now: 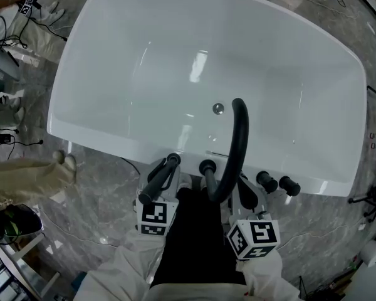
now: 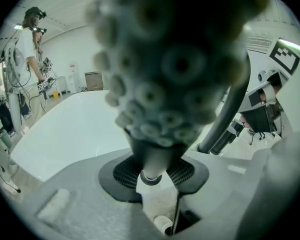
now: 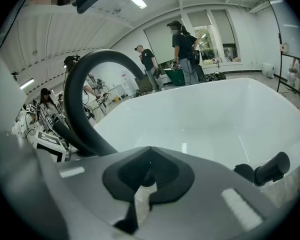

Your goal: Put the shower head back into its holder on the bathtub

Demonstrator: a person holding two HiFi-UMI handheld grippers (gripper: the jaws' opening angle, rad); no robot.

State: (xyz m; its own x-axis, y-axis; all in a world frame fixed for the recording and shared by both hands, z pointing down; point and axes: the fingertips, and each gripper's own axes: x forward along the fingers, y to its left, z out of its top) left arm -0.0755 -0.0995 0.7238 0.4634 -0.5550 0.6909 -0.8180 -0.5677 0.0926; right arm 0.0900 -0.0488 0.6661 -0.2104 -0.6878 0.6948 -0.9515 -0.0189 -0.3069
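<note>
A white bathtub (image 1: 113,137) fills the head view, with a black arched spout (image 1: 238,143) on its near rim. My left gripper (image 1: 169,175) is shut on the black shower head (image 1: 158,182). The narrow handle end points down at the tub rim. In the left gripper view the nozzle face (image 2: 165,64) looms close, and the handle runs down between the pads of the left gripper (image 2: 155,184). I cannot make out the holder under it. My right gripper (image 1: 241,192) hovers right of the spout. The pads of the right gripper (image 3: 146,179) stand shut with nothing held.
Two black tap knobs (image 1: 277,183) sit on the rim to the right, one also showing in the right gripper view (image 3: 270,169). A person's gloved hand (image 1: 62,165) reaches in at the left. People (image 3: 185,46) stand beyond the tub. Cables lie on the marble floor (image 1: 100,218).
</note>
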